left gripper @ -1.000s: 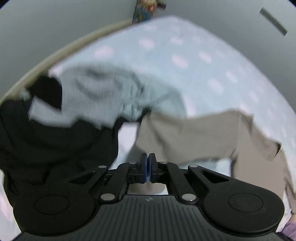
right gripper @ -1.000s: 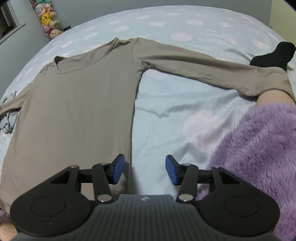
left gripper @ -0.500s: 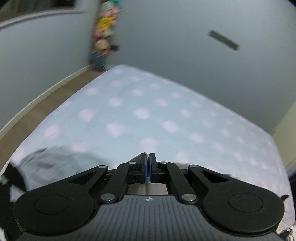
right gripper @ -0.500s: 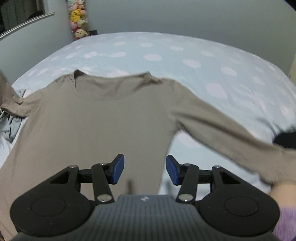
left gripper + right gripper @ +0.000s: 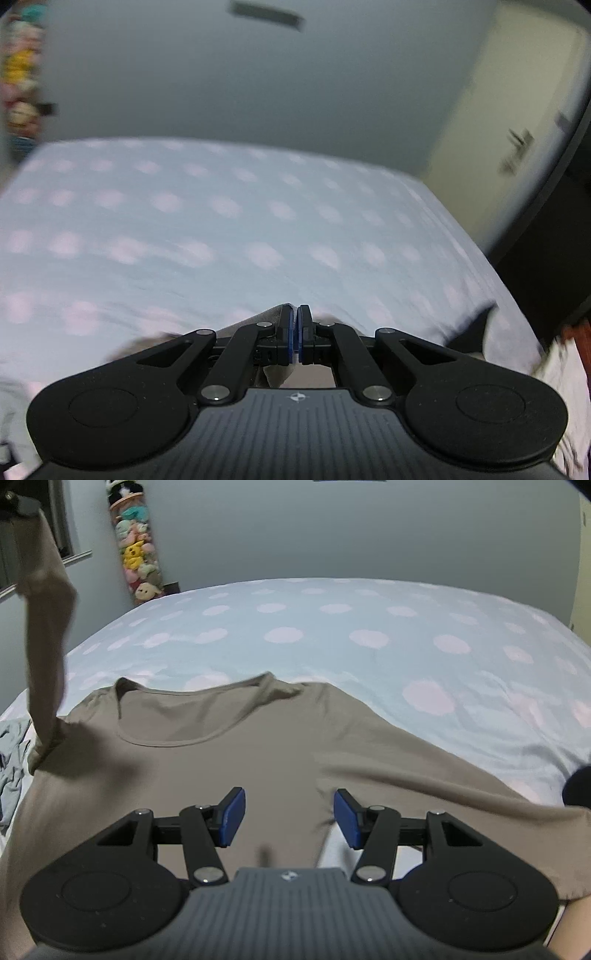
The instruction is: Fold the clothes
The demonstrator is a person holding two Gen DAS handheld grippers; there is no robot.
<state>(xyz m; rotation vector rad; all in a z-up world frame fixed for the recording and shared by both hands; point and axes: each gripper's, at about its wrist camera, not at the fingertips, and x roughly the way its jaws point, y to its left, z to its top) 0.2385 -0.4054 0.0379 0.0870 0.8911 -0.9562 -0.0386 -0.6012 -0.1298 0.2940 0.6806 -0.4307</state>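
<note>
A taupe long-sleeved shirt lies flat on the bed, neckline away from me. Its left sleeve is lifted high at the left of the right wrist view, up toward the left gripper at the top left corner. In the left wrist view my left gripper is shut on the taupe sleeve cloth, which bunches under the fingers. My right gripper is open and empty, hovering over the shirt's right side near the armpit. The right sleeve stretches to the right.
The bed has a pale blue cover with pink dots. A crumpled grey-blue garment lies at its left edge. A hanging column of plush toys stands by the far wall. A black sock lies at the right.
My left gripper has risen and swung right with the sleeve, lifting it off the bed. My right gripper has moved forward over the shirt toward the neckline, still open.
</note>
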